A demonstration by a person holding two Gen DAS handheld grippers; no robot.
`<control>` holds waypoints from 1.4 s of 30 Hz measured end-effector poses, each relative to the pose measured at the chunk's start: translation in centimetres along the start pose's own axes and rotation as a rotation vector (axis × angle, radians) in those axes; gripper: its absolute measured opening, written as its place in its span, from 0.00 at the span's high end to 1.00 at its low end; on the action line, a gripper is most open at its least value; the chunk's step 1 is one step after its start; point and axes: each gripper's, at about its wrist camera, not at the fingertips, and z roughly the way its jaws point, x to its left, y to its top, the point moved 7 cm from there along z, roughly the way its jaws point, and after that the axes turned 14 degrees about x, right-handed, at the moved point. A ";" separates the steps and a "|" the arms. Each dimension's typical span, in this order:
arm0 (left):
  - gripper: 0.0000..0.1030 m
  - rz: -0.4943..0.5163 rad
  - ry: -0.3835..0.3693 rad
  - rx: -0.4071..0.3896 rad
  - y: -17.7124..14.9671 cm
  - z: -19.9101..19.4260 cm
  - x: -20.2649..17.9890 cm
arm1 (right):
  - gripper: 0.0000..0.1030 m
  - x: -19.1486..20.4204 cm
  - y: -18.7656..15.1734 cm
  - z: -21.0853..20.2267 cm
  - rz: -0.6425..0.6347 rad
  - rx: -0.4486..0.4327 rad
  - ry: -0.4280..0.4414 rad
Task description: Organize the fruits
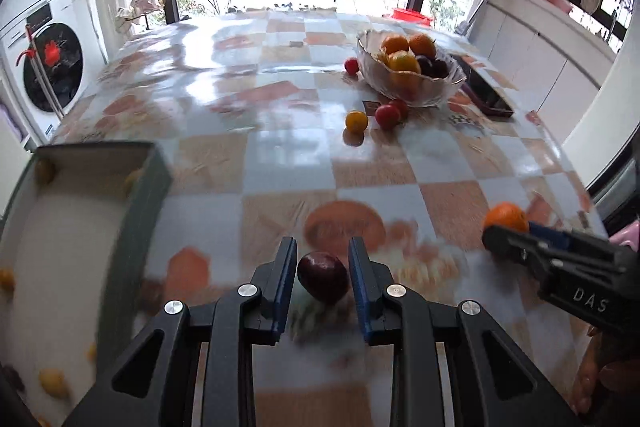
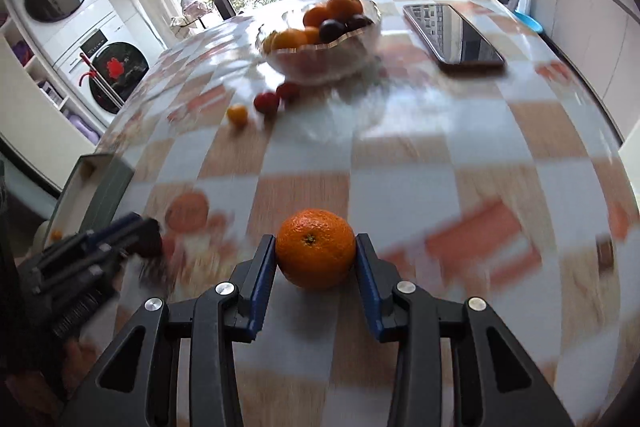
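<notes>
**A:** What is in front of you, from the biggest thing down?

**B:** First the table [image 2: 400,155] with its checked orange and white cloth. At your left side stands the open box [image 1: 136,211] with grey-green walls and a white inside; some small yellow fruits lie in it, blurred. Far across the table is the glass bowl [image 1: 412,83], filled with oranges and dark plums. Just beside the bowl, to the right, lies the phone [image 2: 454,35], flat with its screen up.

**A:** And your two grippers?

**B:** Your right gripper [image 2: 316,251] is clamped on the orange [image 2: 315,247]. Both blue pads touch its sides, and the orange sits low over the cloth; I cannot tell if it is lifted. Your left gripper [image 1: 323,275] has the dark plum [image 1: 322,277] between its fingers. The left pad looks to touch the plum, but at the right pad I see a thin gap, so I cannot tell if the grip is firm.

**A:** The loose fruits?

**B:** In front of the bowl, two small red fruits [image 1: 390,115] lie touching each other, with one small yellow fruit [image 1: 356,121] near them. One more red fruit [image 1: 351,65] sits at the bowl's left side.
</notes>
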 end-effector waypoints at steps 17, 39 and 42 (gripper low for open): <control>0.72 -0.241 0.171 -0.123 -7.9 -8.8 14.4 | 0.59 14.9 -4.7 -0.7 -0.241 0.056 0.053; 0.08 0.030 0.244 -0.015 -4.9 -0.3 2.7 | 0.59 5.5 -7.1 -5.1 -0.045 -0.011 0.005; 0.35 -0.044 0.203 0.014 -3.5 1.1 3.6 | 0.59 4.7 -7.1 -5.2 -0.028 -0.017 0.014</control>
